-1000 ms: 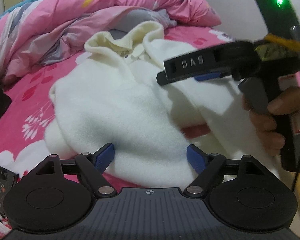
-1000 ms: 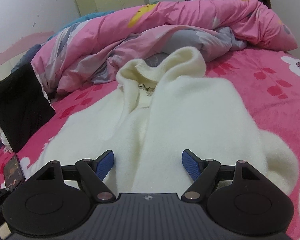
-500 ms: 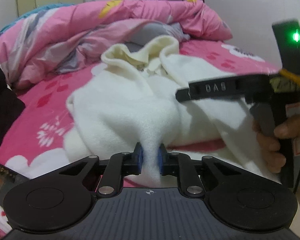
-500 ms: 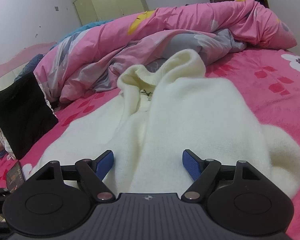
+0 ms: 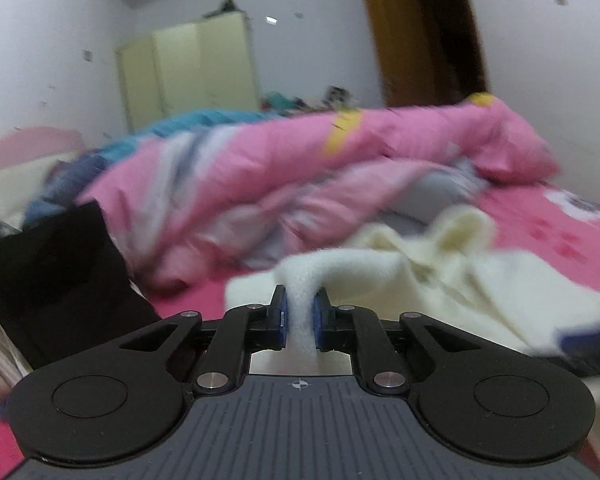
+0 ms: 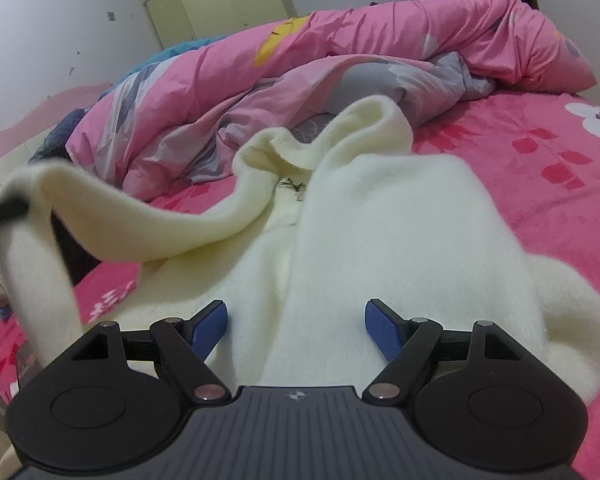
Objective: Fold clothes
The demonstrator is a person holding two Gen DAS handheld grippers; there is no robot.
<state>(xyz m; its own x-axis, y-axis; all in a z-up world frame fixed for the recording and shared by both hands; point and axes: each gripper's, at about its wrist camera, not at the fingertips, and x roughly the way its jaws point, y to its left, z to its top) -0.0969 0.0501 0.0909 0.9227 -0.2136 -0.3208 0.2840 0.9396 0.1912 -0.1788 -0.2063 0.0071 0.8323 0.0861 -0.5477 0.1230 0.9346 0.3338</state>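
Note:
A fluffy cream sweater lies on the pink bed, its ribbed collar towards the quilt. My left gripper is shut on a fold of the sweater and holds it up off the bed. In the right wrist view that lifted part of the sweater stretches to the far left as a long cream band, with the blurred left gripper at its end. My right gripper stands open just above the sweater's body, its blue pads on either side of a ridge of fabric.
A crumpled pink and grey quilt is heaped across the back of the bed. A black cloth hangs at the left edge. The pink flowered sheet lies bare to the right. A yellow-green wardrobe and a brown door stand behind.
My left gripper closed on the sweater's fold, then lifted and swung it up and to the left, blurring its view. The right gripper stayed open and nearly still over the sweater.

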